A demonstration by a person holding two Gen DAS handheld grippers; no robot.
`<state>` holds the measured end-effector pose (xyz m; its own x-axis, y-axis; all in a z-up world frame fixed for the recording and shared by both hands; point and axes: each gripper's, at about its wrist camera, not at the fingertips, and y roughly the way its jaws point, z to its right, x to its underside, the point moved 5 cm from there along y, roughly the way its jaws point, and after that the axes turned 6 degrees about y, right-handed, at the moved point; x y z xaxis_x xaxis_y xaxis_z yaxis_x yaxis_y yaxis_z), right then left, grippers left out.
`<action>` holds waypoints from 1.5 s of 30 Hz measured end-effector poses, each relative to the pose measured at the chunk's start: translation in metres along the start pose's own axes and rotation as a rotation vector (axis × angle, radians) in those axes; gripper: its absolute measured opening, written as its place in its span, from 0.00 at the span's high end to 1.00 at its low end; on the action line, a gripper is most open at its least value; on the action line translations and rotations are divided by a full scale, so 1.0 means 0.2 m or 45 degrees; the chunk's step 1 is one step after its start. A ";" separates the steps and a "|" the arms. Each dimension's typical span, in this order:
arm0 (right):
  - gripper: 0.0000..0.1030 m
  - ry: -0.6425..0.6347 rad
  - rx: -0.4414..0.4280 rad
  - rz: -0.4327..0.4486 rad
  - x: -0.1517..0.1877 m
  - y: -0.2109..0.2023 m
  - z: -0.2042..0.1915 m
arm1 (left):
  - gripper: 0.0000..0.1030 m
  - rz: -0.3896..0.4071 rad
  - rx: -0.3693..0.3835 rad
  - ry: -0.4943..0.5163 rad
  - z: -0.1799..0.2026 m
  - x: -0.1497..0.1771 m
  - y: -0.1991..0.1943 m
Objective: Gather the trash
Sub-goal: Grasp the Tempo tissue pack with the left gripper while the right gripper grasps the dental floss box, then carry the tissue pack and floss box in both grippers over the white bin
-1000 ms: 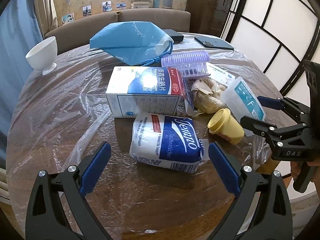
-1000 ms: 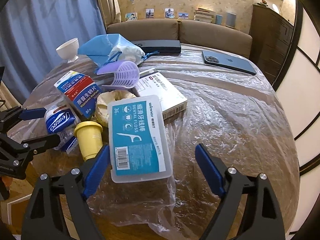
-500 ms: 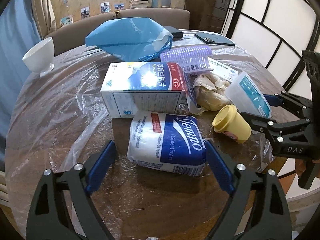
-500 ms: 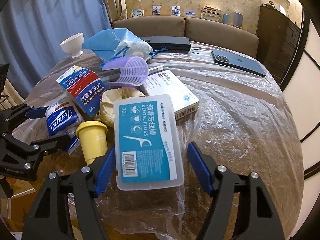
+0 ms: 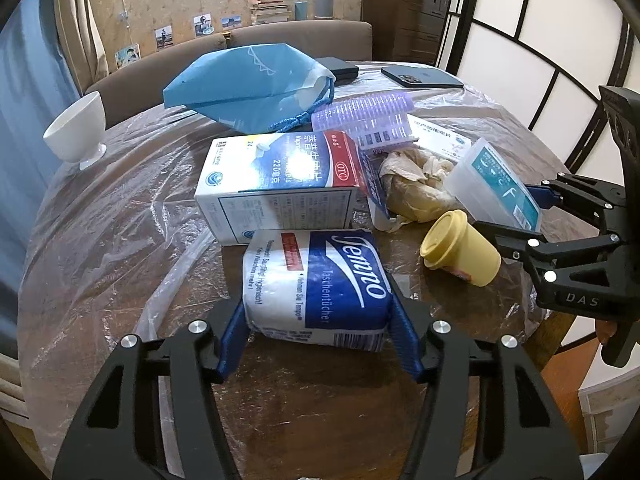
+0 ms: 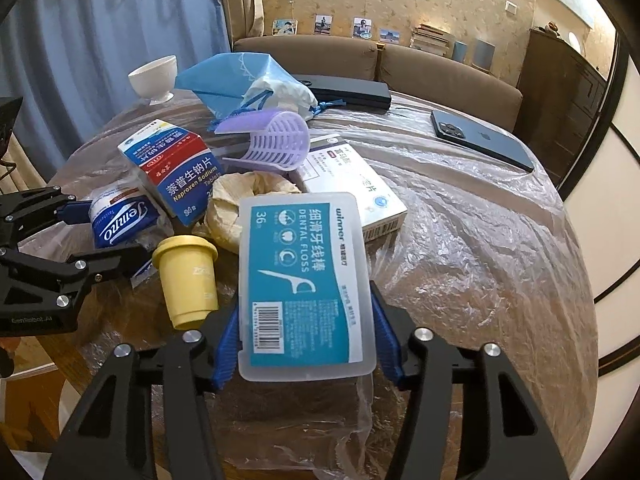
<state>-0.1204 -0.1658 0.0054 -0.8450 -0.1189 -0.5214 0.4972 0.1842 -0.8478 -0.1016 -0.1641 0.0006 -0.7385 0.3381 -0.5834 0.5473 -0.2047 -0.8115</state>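
My plastic-covered bench (image 6: 480,240) carries the pile of trash. My left gripper (image 5: 318,336) has its fingers clamped on the tissue pack (image 5: 316,280), just in front of the medicine box (image 5: 280,188). My right gripper (image 6: 306,340) has its fingers pressed against the dental floss case (image 6: 304,280), beside the yellow cup (image 6: 188,280).

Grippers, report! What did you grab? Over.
Left gripper clamps Tempo tissue pack. Right gripper clamps dental floss box. Yellow cup lies between them.
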 end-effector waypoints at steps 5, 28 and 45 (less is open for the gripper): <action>0.48 0.026 -0.006 0.010 0.00 -0.01 0.01 | 0.45 0.004 0.011 -0.009 0.00 0.01 -0.01; 0.48 0.129 -0.049 0.037 0.08 -0.16 0.01 | 0.45 0.040 0.053 -0.088 -0.02 0.07 -0.14; 0.48 0.133 -0.093 0.018 0.18 -0.24 -0.07 | 0.45 0.049 0.067 -0.107 0.01 0.13 -0.21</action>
<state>-0.1773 -0.1644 0.0292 -0.8558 -0.0146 -0.5171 0.4966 0.2565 -0.8292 -0.1445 -0.1478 0.0195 -0.7488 0.2513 -0.6133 0.5562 -0.2648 -0.7877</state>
